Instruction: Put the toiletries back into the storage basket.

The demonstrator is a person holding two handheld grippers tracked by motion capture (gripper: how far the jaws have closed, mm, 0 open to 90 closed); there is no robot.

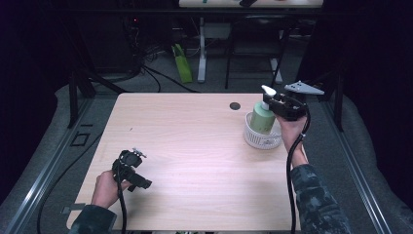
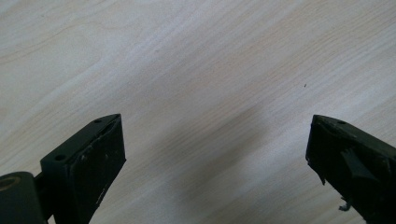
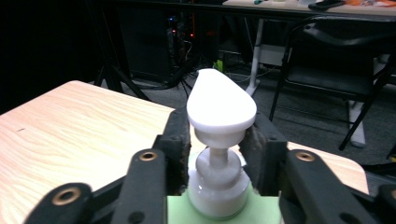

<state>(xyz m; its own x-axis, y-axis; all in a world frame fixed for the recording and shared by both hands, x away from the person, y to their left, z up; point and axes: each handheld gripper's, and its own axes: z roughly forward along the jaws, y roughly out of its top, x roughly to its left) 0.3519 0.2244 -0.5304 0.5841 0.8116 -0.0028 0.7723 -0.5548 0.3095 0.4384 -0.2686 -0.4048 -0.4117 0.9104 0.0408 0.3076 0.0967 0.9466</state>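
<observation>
Now, step in hand: a pump bottle (image 1: 263,118) is judged to be in the course of being set into, or lifted from, a white basket (image 1: 253,139) at the far right of the tabletop (image 1: 195,141).
Bottle: green body, white pump (image 3: 220,105); it is seen upright inside the basket.
Right tongs (image 1: 275,103): closed around the pump neck just under the head, with the pads (image 3: 252,135) at or very near it on both sides; whether it is firmly pinched cannot be told.
Left tongs (image 2: 215,154): spread wide, nothing between them, held low over bare tabletop at the near left.
Doing it well: the bottle should be kept vertical, so the basket is not tipped or dragged.
Grip: the neck is narrow and smooth, so a slip is likely if it is pulled sideways; a straight vertical move is advised.
Left tongs' use: the basket rim could be steadied if it shifts.
</observation>
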